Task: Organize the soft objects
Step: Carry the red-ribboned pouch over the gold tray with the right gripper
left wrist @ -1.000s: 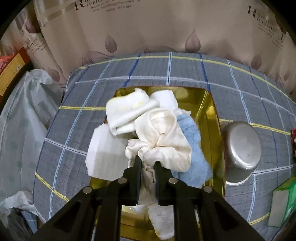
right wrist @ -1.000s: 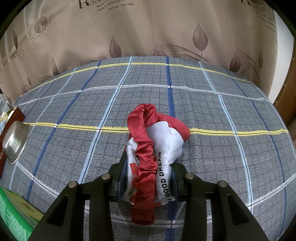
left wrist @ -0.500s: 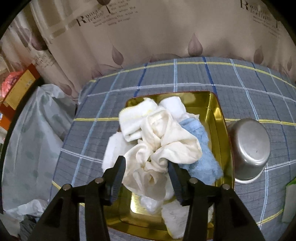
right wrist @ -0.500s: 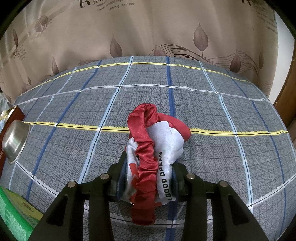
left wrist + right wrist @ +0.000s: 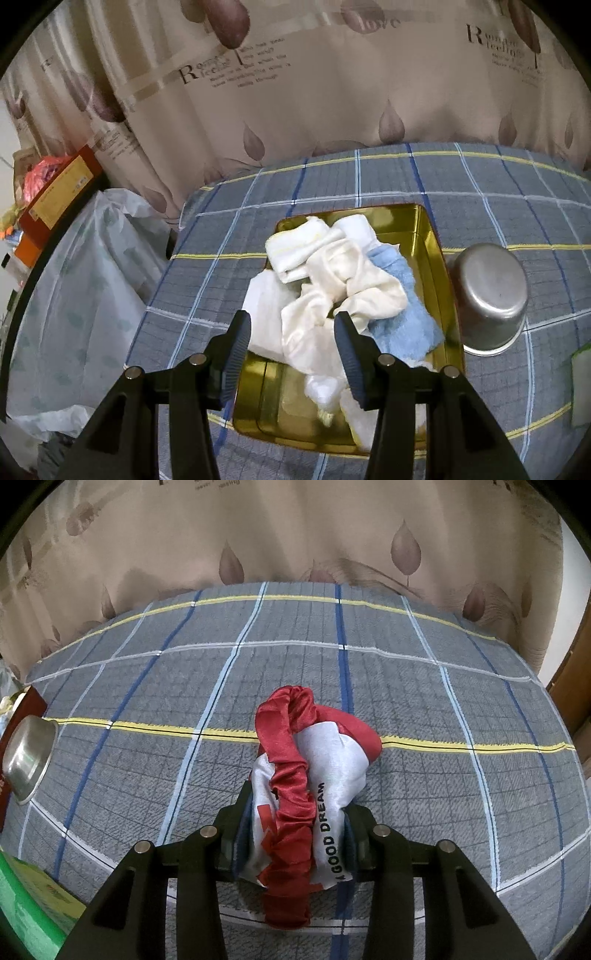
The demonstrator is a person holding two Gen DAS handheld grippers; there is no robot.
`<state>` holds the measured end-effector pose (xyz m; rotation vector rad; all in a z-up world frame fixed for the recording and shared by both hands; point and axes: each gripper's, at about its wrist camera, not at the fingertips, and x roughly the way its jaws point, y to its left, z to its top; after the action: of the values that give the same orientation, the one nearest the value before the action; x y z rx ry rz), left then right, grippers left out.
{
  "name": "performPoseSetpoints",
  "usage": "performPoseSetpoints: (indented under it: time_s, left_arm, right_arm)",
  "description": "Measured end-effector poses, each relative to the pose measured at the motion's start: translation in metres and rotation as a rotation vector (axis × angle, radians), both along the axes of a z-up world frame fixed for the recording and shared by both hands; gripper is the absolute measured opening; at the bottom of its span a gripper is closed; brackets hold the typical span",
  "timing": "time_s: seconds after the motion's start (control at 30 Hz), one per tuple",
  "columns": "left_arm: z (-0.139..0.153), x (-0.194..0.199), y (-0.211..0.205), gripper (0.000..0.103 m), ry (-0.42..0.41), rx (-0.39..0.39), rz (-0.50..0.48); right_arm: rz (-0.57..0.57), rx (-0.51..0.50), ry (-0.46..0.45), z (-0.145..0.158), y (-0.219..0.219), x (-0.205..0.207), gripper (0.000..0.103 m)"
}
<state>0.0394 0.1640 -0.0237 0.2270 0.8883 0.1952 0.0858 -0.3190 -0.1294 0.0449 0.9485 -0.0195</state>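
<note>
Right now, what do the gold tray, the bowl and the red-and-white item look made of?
Gold tray: apparently thin metal, glossy and mirror-like. Bowl: likely stainless steel, dull brushed sheen. Red-and-white cloth: satin-like fabric, shiny, with gathered elastic-looking trim.

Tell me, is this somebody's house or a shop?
Probably a room in somebody's house. A checked cloth covers the table or bed, a leaf-printed curtain hangs behind it, and a gold tin full of towels sits beside a metal bowl. Boxes are stacked in the corner.
</note>
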Motion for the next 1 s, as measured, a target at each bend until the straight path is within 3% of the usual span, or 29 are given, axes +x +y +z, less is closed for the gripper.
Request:
performPoseSetpoints:
  time_s: [0.2,0.5,0.8,1.0]
  left_arm:
    - [0.005,-0.02,0.004,0.048,-0.053,0.017,0.008]
    - [0.007,-0.039,0.022,0.048,-0.063,-0.087,0.046]
    - [0.008,-0.054,0.035,0.048,-0.079,-0.137,0.04]
    - [0.006,-0.058,0.048,0.048,-0.076,-0.143,0.081]
  right_arm:
    - [-0.017,-0.034,0.061,0.002,0.004,0.006,0.036]
    - [-0.05,-0.025,0.098,0.014,0.01,0.012,0.025]
    - [-0.03,-0.031,0.065,0.042,0.029,0.008,0.025]
    - [0.069,0.007,0.02,0.078,0.071,-0.004,0.025]
